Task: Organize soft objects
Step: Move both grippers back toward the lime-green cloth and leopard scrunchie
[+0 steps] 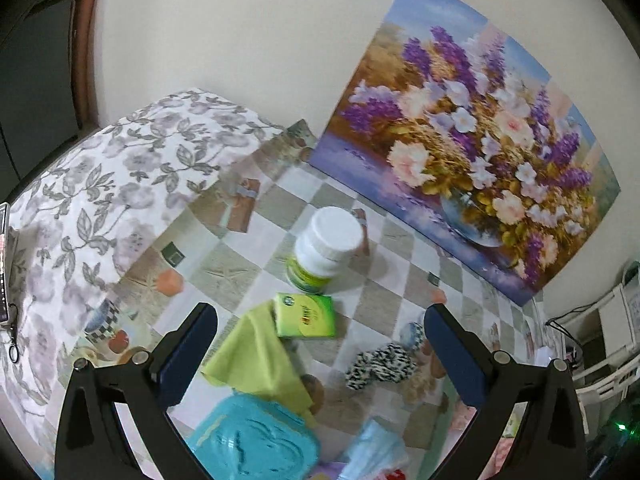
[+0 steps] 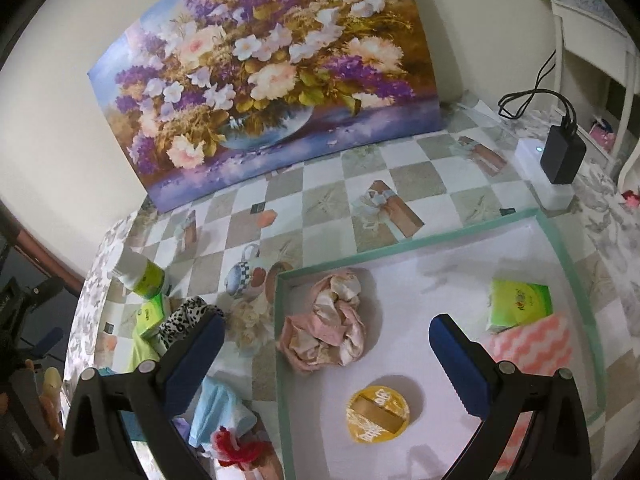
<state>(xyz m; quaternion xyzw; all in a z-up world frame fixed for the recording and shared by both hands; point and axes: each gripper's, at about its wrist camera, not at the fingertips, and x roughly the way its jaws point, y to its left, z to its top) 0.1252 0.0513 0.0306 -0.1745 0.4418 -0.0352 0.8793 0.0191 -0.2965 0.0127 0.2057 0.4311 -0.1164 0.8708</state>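
Tray (image 2: 568,264): pink scrunchie (image 2: 324,320), yellow disc (image 2: 378,410), green packet (image 2: 518,304), pink cloth (image 2: 532,344). Left gripper (image 1: 320,344), right gripper (image 2: 326,354): spread, empty, hovering.

The teal pack (image 1: 256,440) is cut off below; its embossed marking is seemingly illegible.
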